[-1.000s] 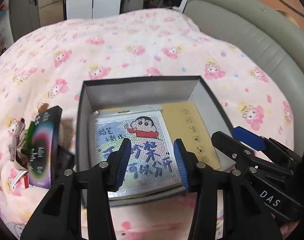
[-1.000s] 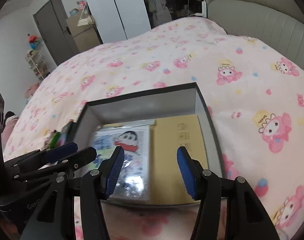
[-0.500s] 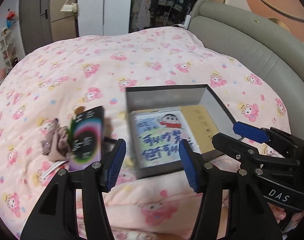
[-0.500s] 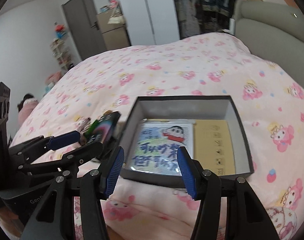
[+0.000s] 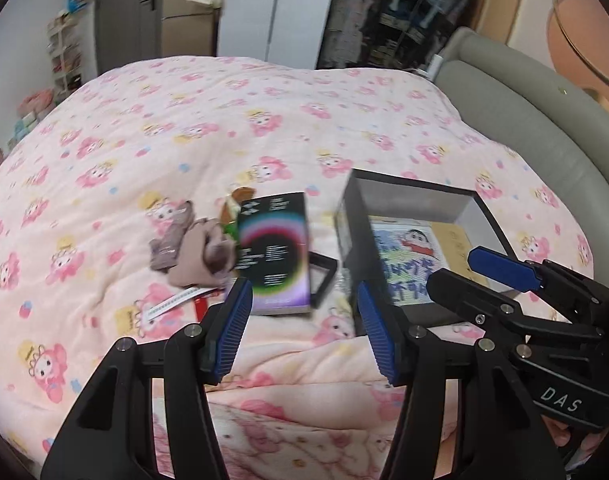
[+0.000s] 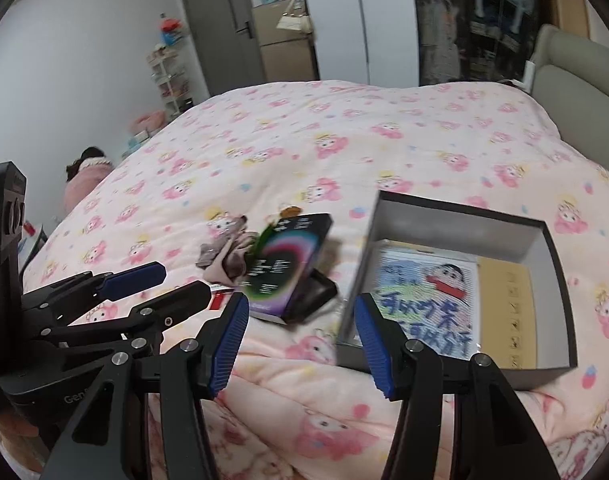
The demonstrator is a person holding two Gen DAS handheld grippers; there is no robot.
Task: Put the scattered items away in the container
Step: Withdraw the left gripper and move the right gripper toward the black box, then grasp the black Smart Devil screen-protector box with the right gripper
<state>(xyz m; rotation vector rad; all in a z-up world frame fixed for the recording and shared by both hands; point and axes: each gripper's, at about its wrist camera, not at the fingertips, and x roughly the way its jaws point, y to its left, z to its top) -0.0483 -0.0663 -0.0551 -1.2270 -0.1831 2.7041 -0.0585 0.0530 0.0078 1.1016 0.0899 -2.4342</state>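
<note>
Both grippers have drawn back from the grey open cardboard box (image 6: 460, 236), which sits toward the right side of the pink cartoon-print duvet (image 6: 344, 140) and already holds a cartoon-printed flat packet (image 6: 428, 300) beside a tan card (image 6: 504, 296); the left gripper (image 5: 302, 330) has just been opening its jaws and carries nothing; the right gripper (image 6: 302, 340) stands wide and empty. Just left of the box lie the scattered items: 1 dark carton with a rainbow ring (image 5: 274, 256) leaning on a black flat case (image 5: 322, 276), and a beige-grey cloth bundle (image 5: 192, 252) beside them. Judging from this, the carton is next; approach from above, pinch its narrow sides, lift clear of the case, then lower it flat over the packet.
</note>
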